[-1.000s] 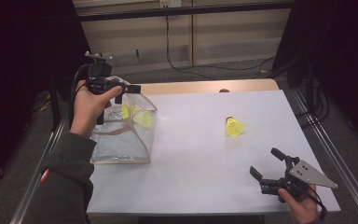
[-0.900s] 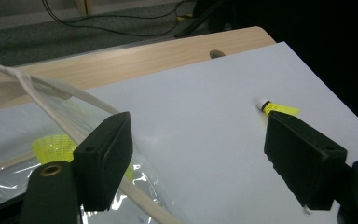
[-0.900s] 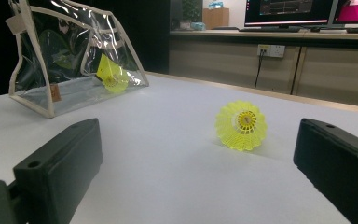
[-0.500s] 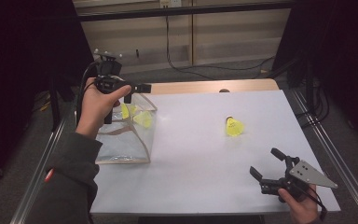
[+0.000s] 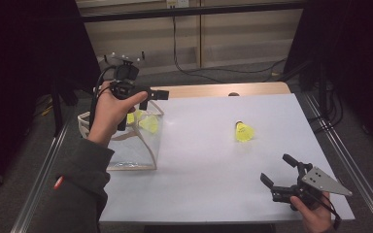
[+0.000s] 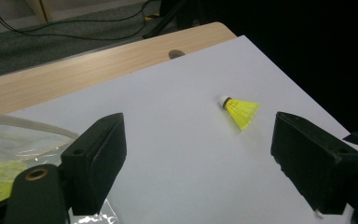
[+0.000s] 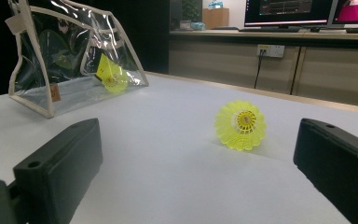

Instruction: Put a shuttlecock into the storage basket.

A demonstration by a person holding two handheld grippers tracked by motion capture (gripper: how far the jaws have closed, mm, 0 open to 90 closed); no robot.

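Here, one shuttlecock (image 5: 243, 132) lies loose near the table's (image 5: 199, 160) right edge; two sit inside the bag (image 5: 126, 145). Both grippers, left (image 5: 148, 97) and right (image 5: 279, 170), are spread, empty; the left's jaws have just been opening.

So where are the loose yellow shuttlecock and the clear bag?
loose yellow shuttlecock (image 5: 243, 132), high view, on its yellow feather skirt.
clear bag (image 7: 33, 100), right gripper view, on its pale trimmed edge.

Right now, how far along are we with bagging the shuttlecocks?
Done: yellow shuttlecocks already lie inside the clear bag. In hand: nothing; the left gripper, up by the bag's mouth, has just been opening with nothing between its jaws, and the right gripper is open and empty. Left: one shuttlecock on the table.
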